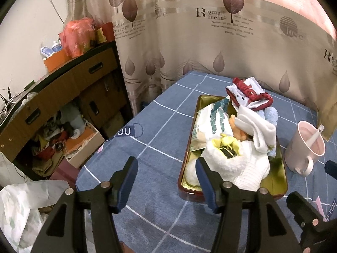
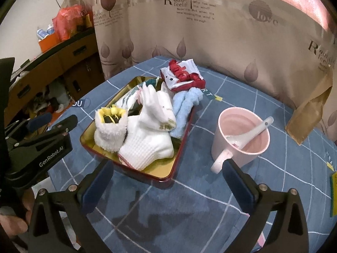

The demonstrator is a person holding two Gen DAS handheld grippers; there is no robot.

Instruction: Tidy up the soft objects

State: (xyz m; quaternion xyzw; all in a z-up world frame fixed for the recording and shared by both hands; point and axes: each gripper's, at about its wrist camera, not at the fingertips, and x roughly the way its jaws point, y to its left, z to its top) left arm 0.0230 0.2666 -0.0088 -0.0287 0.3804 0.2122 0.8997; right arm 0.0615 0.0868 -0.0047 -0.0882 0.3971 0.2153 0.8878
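A red-rimmed gold tray [image 2: 134, 174] [image 1: 189, 196] on the blue checked cloth holds a heap of soft things. These are a ribbed white sock [image 2: 145, 149], a fluffy white sock with yellow trim [image 2: 109, 135] [image 1: 221, 158], a smooth white sock [image 2: 155, 107], blue fluffy socks [image 2: 183, 109] and a green-and-white packet [image 1: 212, 122]. A red-and-white garment [image 2: 183, 76] [image 1: 248, 94] rests at the tray's far end. My right gripper [image 2: 167, 164] is open and empty over the tray's near corner. My left gripper [image 1: 166, 162] is open and empty beside the tray's near left.
A pink mug [image 2: 242, 135] with a white spoon [image 2: 252, 130] stands right of the tray. A brown paper bag [image 2: 311, 109] leans on the leaf-print curtain behind. Left of the table are a cluttered wooden desk [image 1: 52, 97] and a white plastic bag [image 1: 16, 210].
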